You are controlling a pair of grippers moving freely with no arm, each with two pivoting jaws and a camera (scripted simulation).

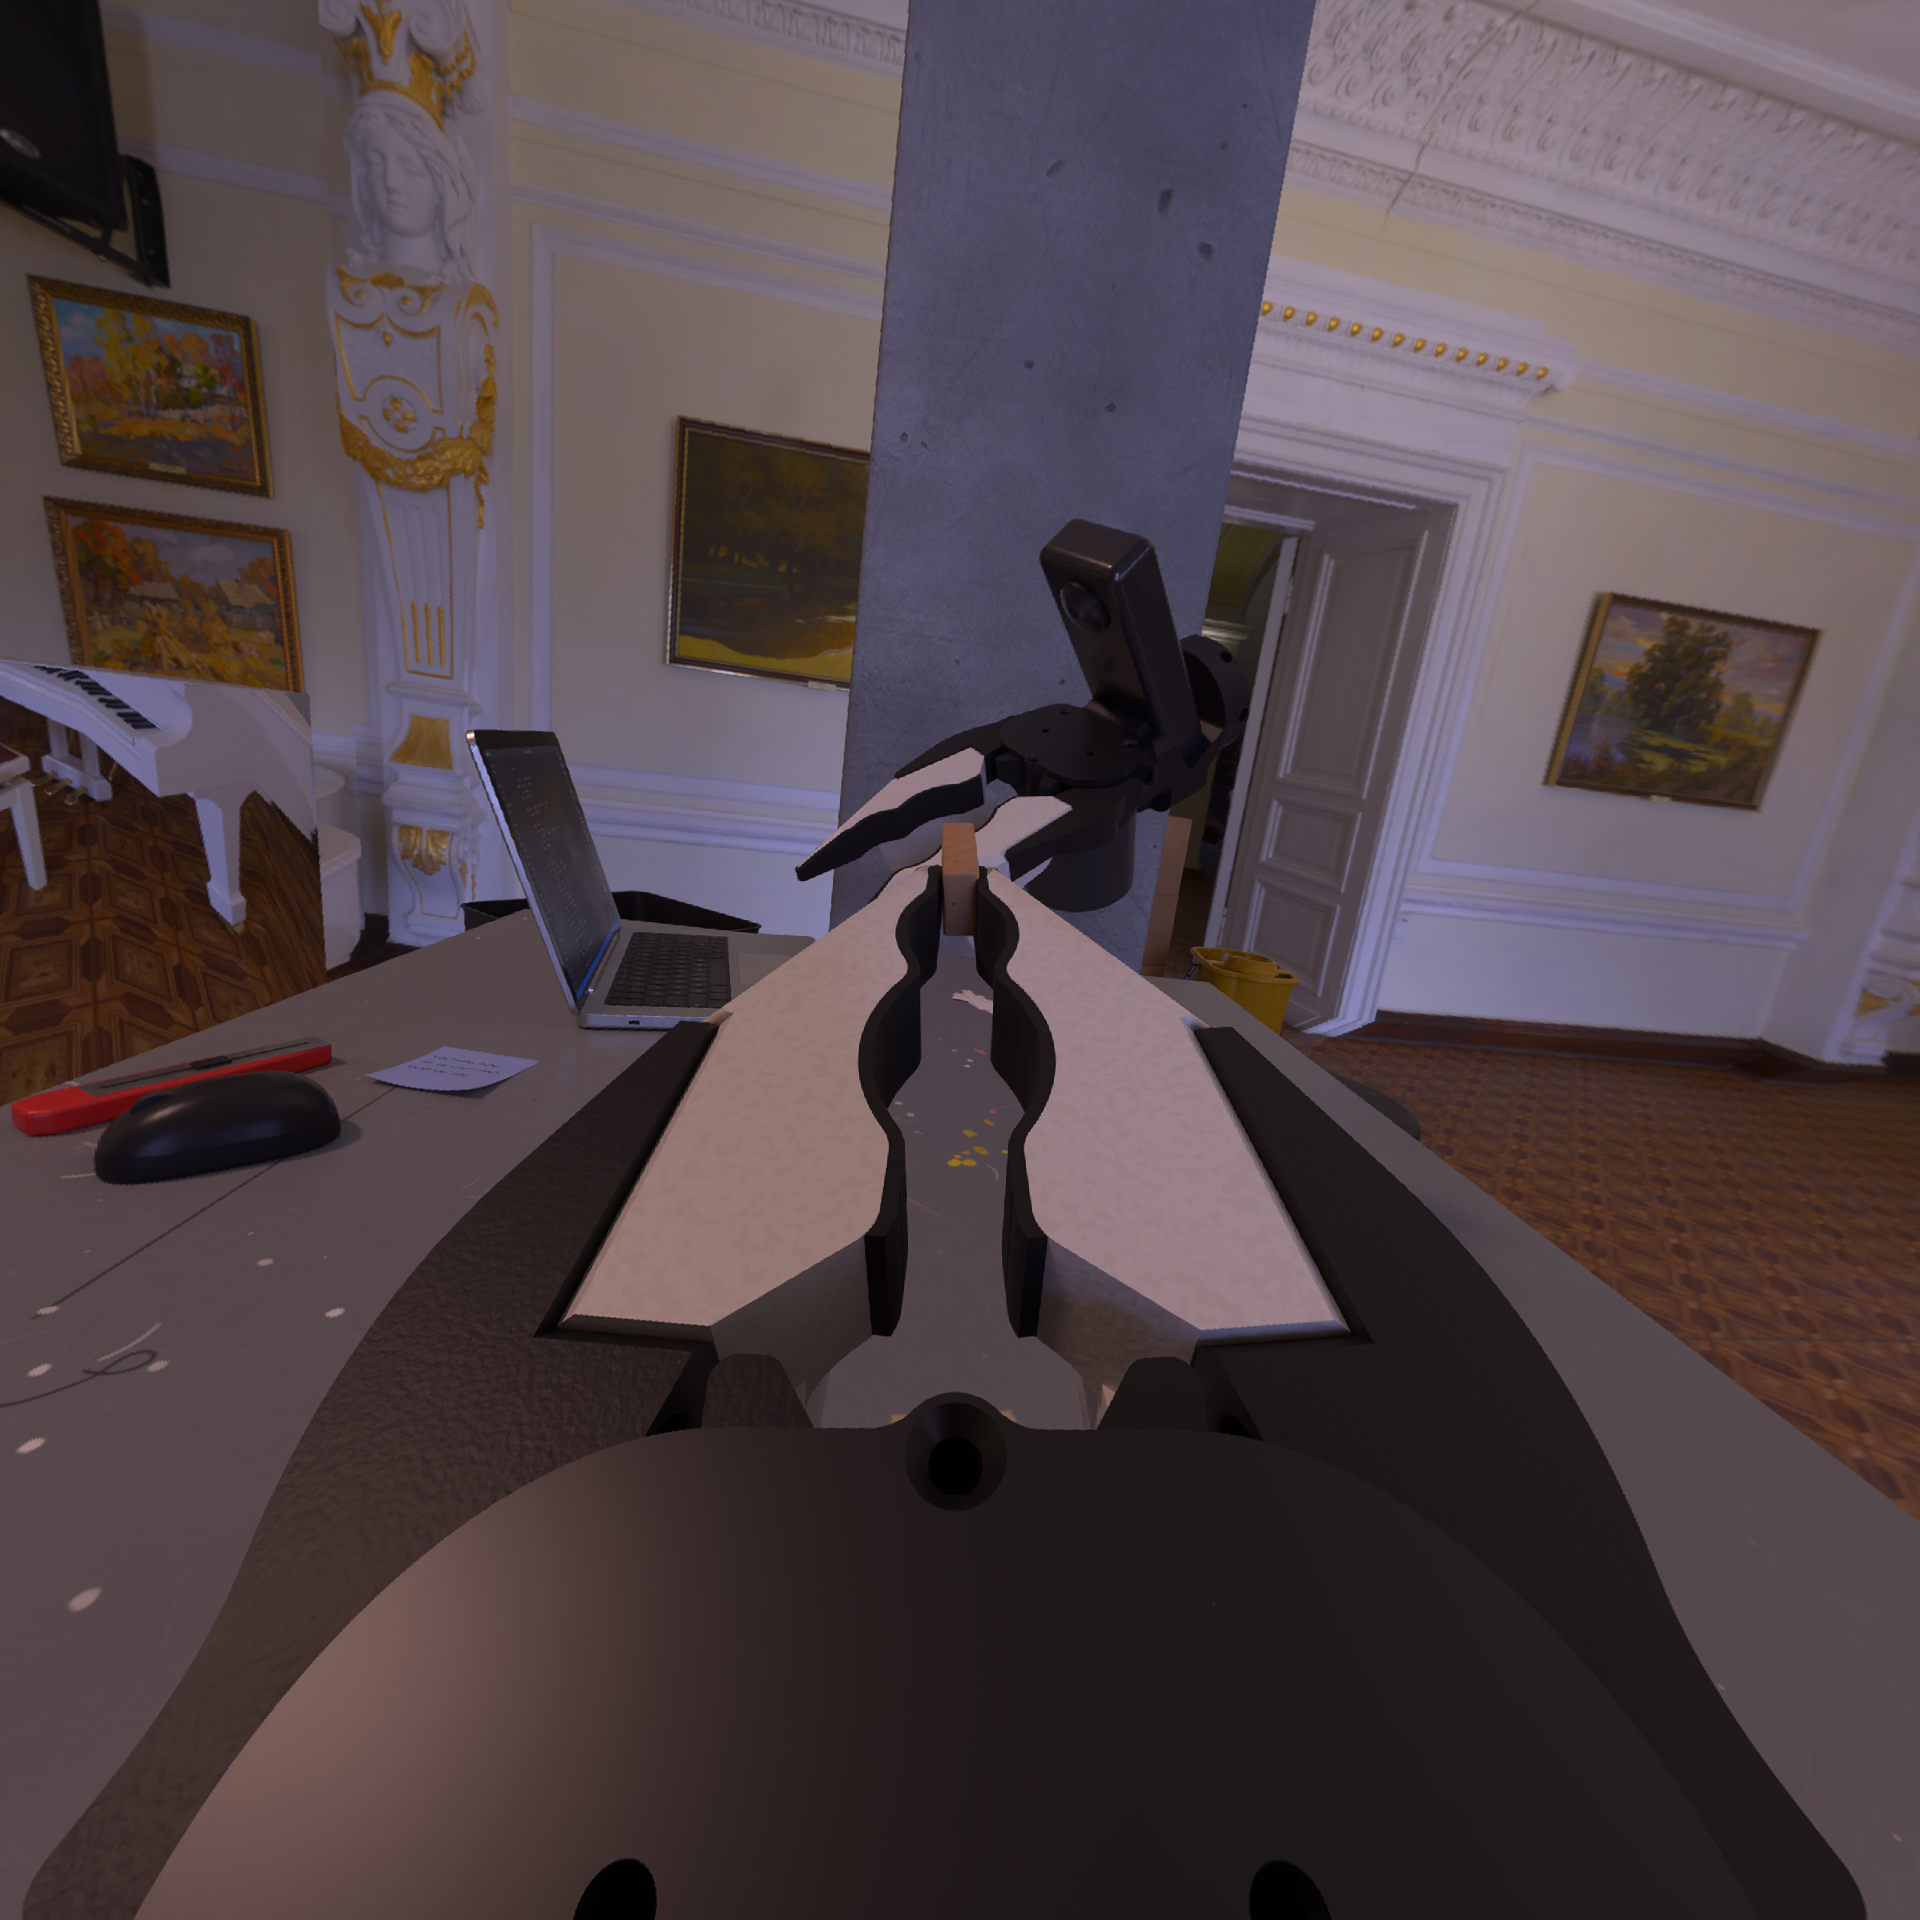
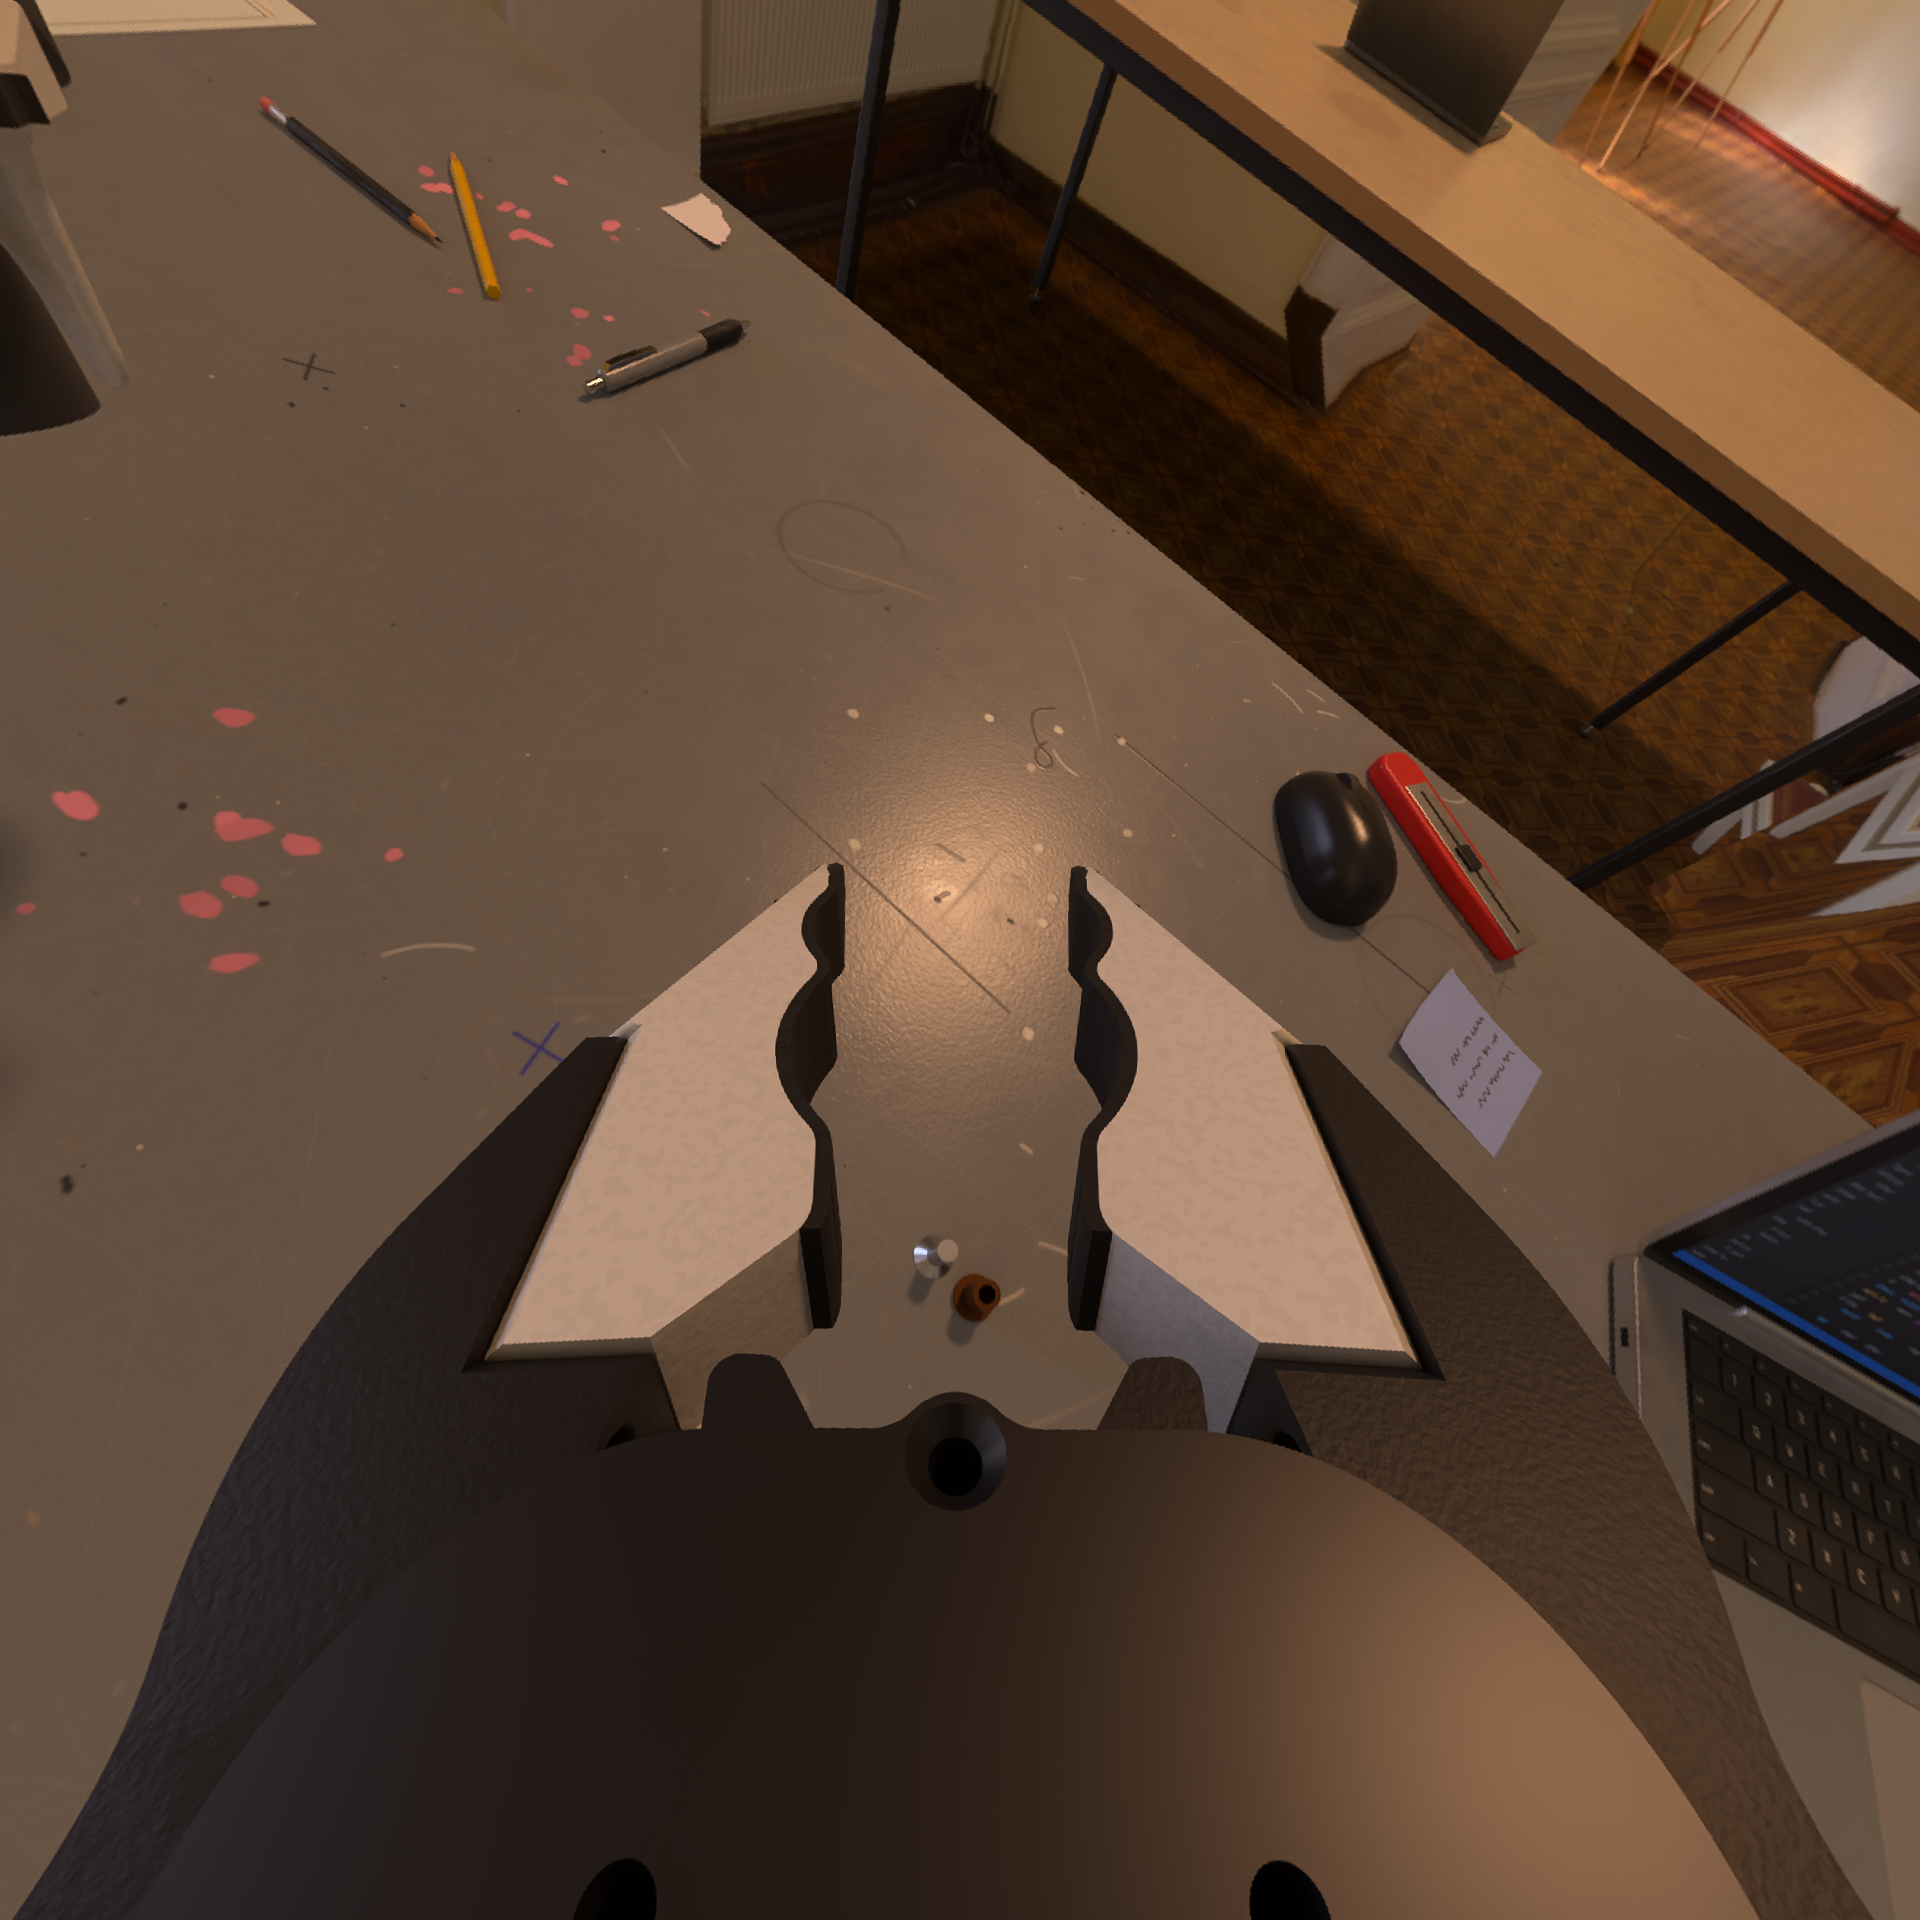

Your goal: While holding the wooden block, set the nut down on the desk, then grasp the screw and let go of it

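My left gripper [image 1: 958, 883] is shut on a small tan wooden block [image 1: 958, 878], held at its fingertips above the grey desk [image 1: 260, 1299]. My right gripper [image 2: 954, 883] is open and empty above the desk [image 2: 520, 623]. It also shows in the left wrist view [image 1: 914, 831], just beyond the block, jaws apart. A small silver screw [image 2: 934, 1255] and a brown nut [image 2: 975, 1296] lie side by side on the desk, low between my right gripper's fingers near their base.
A black mouse [image 2: 1333, 847], a red utility knife [image 2: 1449, 854], a paper note [image 2: 1468, 1060] and an open laptop [image 2: 1808, 1455] lie to the right by the desk edge. Pencils [image 2: 473, 223] and a pen [image 2: 665, 358] lie far ahead. A grey pillar [image 1: 1070, 364] stands behind.
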